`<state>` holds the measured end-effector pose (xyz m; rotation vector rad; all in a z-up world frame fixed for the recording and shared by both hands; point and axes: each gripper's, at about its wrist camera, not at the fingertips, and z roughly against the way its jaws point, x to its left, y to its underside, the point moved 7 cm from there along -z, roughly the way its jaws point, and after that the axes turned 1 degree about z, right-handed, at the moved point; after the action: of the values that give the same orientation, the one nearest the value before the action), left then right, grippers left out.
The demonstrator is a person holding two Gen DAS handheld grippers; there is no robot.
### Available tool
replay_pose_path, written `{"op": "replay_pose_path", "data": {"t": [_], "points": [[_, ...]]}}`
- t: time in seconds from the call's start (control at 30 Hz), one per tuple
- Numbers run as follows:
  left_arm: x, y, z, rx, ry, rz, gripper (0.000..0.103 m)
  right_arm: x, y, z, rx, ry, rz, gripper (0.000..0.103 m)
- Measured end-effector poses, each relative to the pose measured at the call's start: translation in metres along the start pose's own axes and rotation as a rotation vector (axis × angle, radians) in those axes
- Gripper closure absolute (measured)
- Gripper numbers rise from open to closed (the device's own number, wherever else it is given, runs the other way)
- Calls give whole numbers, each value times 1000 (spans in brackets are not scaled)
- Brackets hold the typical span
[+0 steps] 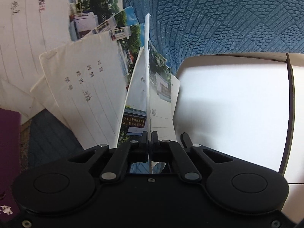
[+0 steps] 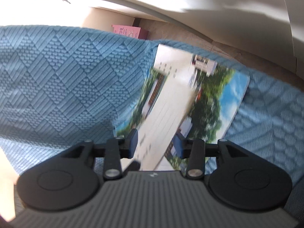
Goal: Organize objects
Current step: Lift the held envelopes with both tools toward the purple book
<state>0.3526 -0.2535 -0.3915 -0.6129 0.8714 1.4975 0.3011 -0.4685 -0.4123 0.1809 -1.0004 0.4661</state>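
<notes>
Blue quilted cloth (image 1: 218, 13) with a pattern of stripes and small ovals covers the surface in both views. In the left wrist view, several thin notebooks lie on it in a loose, overlapping heap (image 1: 81, 79); their covers are white with ruled lines and handwriting, and each has a photo strip of buildings, trees and sky. A purple booklet (image 1: 8, 152) shows at the left edge, and a bright white surface (image 1: 233, 102) lies to the right, past the edge of the cloth.

The left tongs (image 1: 150, 140) are together and clamped on one notebook (image 1: 147, 72), which stands on its edge and runs straight away from the camera, above the heap.

In the right wrist view, two notebooks of the same kind lie on the blue cloth, the upper one (image 2: 171, 104) crossing the lower one (image 2: 218, 102) at an angle. The right tongs (image 2: 156, 143) stand apart, with blue pads (image 2: 134, 139); the near end of the upper notebook lies between them, and the pads do not press on it. This view is blurred. A pink box (image 2: 127, 30) is visible behind the cloth, on the floor.
</notes>
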Motion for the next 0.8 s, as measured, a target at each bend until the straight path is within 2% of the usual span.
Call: {"op": "replay_pose_path", "data": {"t": [0.17, 0.37, 0.5, 0.57, 0.63, 0.8], "points": [[12, -7, 5, 0, -37, 0, 103, 1, -13, -5, -10, -16, 12, 60], [17, -17, 5, 10, -57, -12, 102, 5, -15, -19, 51, -29, 87, 60], [18, -22, 6, 29, -88, -54, 102, -3, -15, -31, 90, -14, 87, 61], [19, -25, 7, 31, -106, -73, 102, -4, -14, -36, 100, -8, 99, 67], [20, -26, 9, 28, -114, -82, 102, -3, -12, -37, 98, 48, 162, 89], [23, -20, 16, 5, -135, -105, 102, 11, -5, -28, 59, 112, 311, 98]]}}
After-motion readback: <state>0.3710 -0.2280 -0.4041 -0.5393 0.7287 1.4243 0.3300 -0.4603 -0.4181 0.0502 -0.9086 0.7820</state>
